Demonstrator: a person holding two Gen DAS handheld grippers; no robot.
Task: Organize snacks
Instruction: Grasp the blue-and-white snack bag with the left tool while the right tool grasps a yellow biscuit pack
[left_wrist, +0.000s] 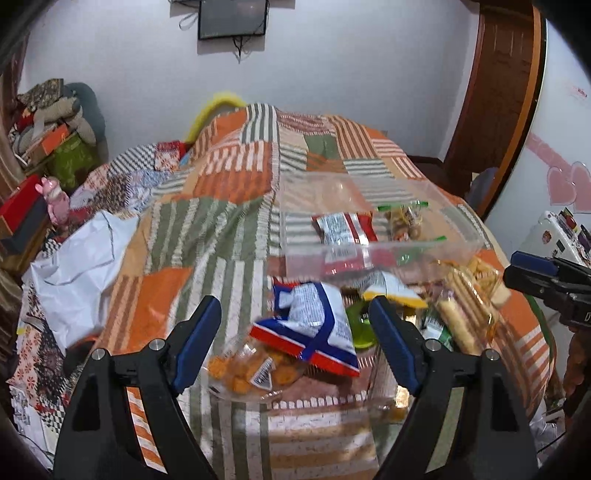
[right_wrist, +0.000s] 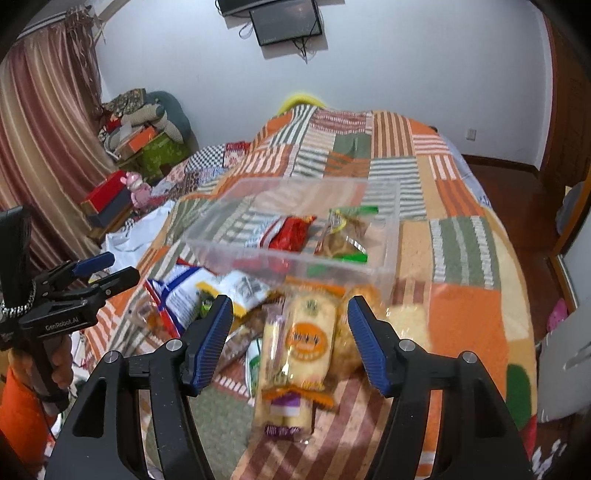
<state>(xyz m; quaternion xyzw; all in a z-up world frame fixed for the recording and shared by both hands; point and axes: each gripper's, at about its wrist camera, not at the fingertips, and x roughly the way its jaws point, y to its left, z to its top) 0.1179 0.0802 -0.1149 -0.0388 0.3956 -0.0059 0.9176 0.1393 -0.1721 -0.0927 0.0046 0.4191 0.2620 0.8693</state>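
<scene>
Clear plastic bin (left_wrist: 458, 236) holds few packets (red one (left_wrist: 343, 230)) | pile (right_wrist: 295, 339) before bin remains | left gripper (left_wrist: 295, 332), right gripper (right_wrist: 290, 332) jaws apart, empty

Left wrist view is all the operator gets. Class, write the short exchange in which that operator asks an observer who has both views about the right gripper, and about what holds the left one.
Operator: I see only the tip of the right gripper at my edge. What is in front of it?
Observer: The right gripper is open, and a pale biscuit packet with a round orange label lies between its fingers. The pads are not touching it.
Operator: And what holds my left gripper?
Observer: A hand is wrapped round the handle below the left gripper.
</scene>
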